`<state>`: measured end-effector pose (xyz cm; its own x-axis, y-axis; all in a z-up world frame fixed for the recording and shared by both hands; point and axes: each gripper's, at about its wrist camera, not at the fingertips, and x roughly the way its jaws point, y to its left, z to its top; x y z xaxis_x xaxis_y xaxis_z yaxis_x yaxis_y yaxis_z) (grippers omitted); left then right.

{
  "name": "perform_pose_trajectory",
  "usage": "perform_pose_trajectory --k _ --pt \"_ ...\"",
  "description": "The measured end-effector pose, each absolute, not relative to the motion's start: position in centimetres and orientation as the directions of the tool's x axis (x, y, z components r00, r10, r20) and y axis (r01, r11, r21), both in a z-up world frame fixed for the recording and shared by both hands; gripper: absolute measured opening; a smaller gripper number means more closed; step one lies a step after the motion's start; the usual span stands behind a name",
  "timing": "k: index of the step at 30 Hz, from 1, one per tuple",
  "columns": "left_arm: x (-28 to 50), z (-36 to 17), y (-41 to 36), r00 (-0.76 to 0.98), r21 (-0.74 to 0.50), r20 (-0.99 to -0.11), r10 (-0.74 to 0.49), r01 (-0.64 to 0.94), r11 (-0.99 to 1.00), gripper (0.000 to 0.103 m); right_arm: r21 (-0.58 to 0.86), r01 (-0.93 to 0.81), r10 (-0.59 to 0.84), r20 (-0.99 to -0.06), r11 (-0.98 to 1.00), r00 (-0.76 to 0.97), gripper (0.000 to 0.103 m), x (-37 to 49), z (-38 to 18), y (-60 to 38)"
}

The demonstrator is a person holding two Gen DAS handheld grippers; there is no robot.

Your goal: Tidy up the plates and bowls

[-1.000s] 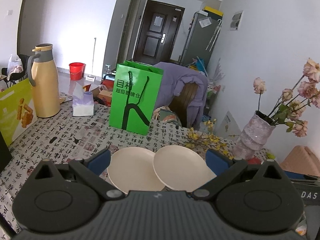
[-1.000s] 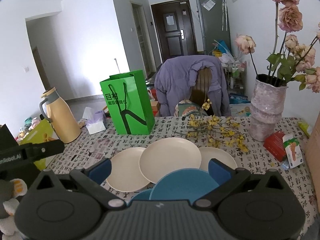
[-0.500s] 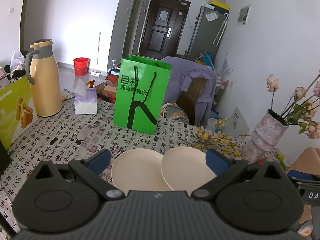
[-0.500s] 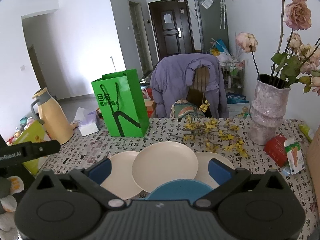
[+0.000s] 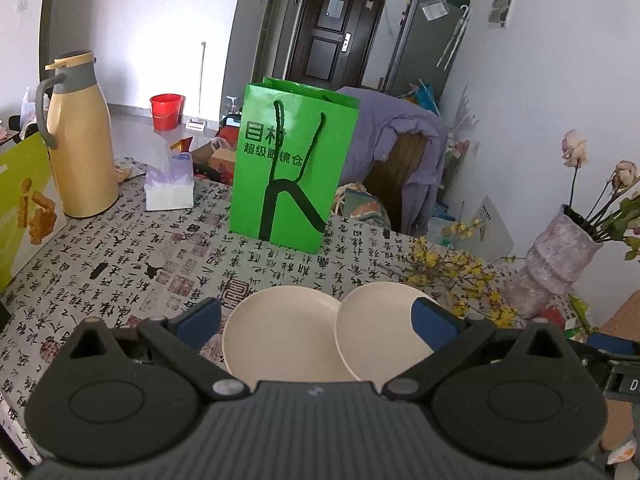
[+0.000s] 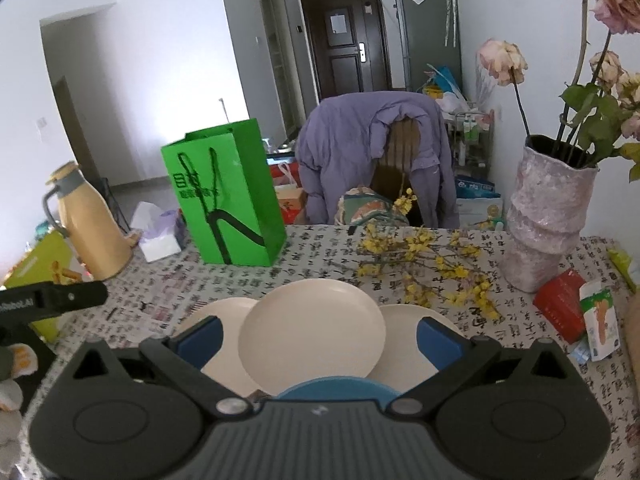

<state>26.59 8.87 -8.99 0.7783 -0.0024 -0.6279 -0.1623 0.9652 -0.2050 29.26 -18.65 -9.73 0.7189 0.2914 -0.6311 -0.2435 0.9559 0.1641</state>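
1. Nearest the right wrist camera, the right gripper (image 6: 318, 338) has its blue-padded fingers (image 6: 438, 342) spread wide and grasping nothing; they hover above the plates.
2. Just below it, the rim of a round blue plate (image 6: 338, 386) shows, its far edge lying over a cream plate.
3. Three round cream plates sit on the bench (image 6: 320, 268) with its calligraphy-print cloth: the middle cream plate (image 6: 312, 338) overlaps the left cream plate (image 6: 224, 344) and the right cream plate (image 6: 408, 344).
4. In the left wrist view, the left gripper (image 5: 318, 322) is likewise released, its fingers (image 5: 198, 322) wide apart above two of the cream plates (one edge overlapping the other).
5. Further back, a yellow flower sprig (image 6: 424, 264) lies on the cloth beside a tall mottled pink vase (image 6: 548, 220) of faded roses.
6. A bright green paper gift bag (image 5: 292, 178) stands upright behind the plates.
7. At far left stand a white tissue pack (image 5: 168, 188) and a yellow thermos jug (image 5: 78, 136).
8. Beyond the bench, a purple jacket (image 6: 376, 152) hangs over a wooden chair.
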Motion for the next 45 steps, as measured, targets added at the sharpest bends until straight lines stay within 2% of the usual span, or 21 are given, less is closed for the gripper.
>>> perform_pose_trajectory --k 13,33,45 --pt "31.2 -12.1 7.4 0.725 -0.179 -0.688 -0.012 -0.154 0.972 0.103 0.160 -0.244 0.286 -0.683 0.956 0.672 0.103 34.2 -11.7 -19.1" --pt "37.6 -15.9 5.9 0.665 -0.183 -0.746 -0.028 -0.164 0.969 0.103 0.061 -0.257 0.210 -0.769 0.964 0.603 0.103 42.0 -15.7 -18.5" --pt "39.4 -18.5 5.1 0.632 -0.208 -0.773 -0.055 -0.170 0.963 0.103 0.130 -0.312 0.289 -0.786 0.941 0.547 0.103 44.0 -17.5 -20.0"
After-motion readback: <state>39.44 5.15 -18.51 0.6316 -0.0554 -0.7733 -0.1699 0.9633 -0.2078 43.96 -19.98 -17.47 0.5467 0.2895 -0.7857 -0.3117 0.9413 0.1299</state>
